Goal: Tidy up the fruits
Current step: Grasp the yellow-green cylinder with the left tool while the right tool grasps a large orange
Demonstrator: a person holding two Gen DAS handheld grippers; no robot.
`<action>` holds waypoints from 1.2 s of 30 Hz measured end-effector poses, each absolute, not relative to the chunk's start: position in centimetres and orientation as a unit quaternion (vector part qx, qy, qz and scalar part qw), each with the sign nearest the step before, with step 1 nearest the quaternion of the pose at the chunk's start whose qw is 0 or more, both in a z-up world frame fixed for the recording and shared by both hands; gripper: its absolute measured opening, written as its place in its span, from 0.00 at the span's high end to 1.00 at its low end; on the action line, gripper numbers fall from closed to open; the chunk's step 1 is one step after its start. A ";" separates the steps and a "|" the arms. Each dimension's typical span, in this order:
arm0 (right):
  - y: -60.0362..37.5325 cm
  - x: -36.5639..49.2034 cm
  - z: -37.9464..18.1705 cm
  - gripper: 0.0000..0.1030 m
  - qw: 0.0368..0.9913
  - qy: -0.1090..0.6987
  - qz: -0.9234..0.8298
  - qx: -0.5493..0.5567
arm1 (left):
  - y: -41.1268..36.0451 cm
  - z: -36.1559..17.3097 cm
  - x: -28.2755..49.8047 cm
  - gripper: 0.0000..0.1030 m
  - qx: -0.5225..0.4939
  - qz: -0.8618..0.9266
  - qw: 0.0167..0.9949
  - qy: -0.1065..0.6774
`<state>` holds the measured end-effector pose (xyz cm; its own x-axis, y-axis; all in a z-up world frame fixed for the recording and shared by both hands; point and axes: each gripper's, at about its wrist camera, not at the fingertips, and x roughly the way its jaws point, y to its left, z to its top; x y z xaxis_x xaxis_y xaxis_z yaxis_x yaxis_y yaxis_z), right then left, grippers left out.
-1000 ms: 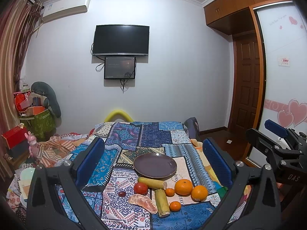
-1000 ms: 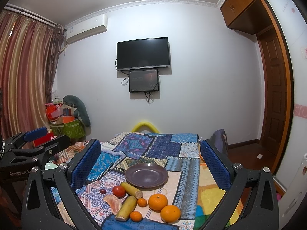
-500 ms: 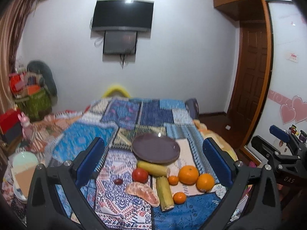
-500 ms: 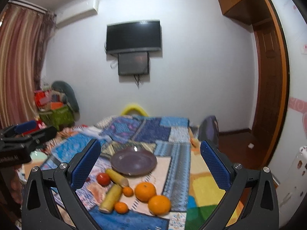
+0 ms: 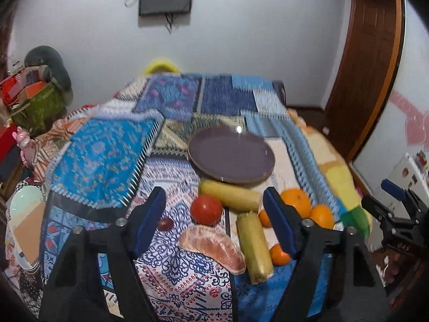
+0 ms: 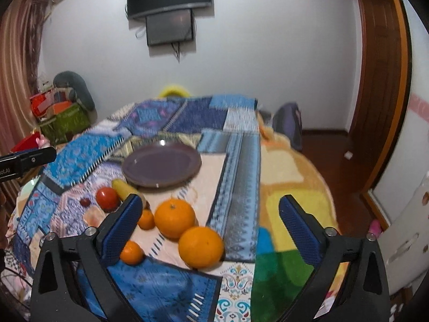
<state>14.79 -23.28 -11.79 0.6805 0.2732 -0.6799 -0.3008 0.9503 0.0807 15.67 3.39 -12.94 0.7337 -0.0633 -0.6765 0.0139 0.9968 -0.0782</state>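
Fruit lies loose on the quilt (image 5: 107,155), none yet on the plate (image 5: 232,154) at mid-frame, so the sorting looks barely begun: this is the approach to a first pick.

In the left wrist view, going left to right: a small dark berry (image 5: 165,223) beside the left finger, a tomato (image 5: 206,209), a peeled segment (image 5: 211,248) below it, two yellow cobs (image 5: 230,197) (image 5: 254,249), then oranges (image 5: 295,201) partly behind the right finger. The left gripper (image 5: 214,214) is closing, nothing pressed between its pads; the tomato and segment sit framed in the gap.

In the right wrist view, the right gripper (image 6: 211,228) is closing too, slightly, and grasps nothing. Two big oranges (image 6: 174,218) (image 6: 201,247) lie between its fingers; small ones (image 6: 131,252) sit at lower left.

Next, probably, each gripper must drop onto one fruit, centre it, then clench gently.
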 end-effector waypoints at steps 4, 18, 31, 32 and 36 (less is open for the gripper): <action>-23.3 15.4 -13.8 0.19 0.897 0.405 0.177 -0.017 | 2.9 -15.4 17.4 0.32 -0.051 -0.051 0.905 0.420; -22.8 16.9 -18.2 0.21 0.860 0.469 0.199 0.002 | -0.7 -20.8 20.1 0.39 -0.028 -0.093 0.866 0.490; -21.9 17.6 -20.5 0.31 0.840 0.497 0.220 0.000 | -2.6 -24.4 21.4 0.54 -0.015 -0.115 0.844 0.523; -21.9 17.7 -20.6 0.31 0.840 0.498 0.217 -0.003 | -2.7 -24.5 21.4 0.54 -0.012 -0.115 0.845 0.522; -21.9 17.9 -21.2 0.37 0.836 0.505 0.213 -0.006 | -2.6 -24.8 21.6 0.57 -0.016 -0.114 0.847 0.519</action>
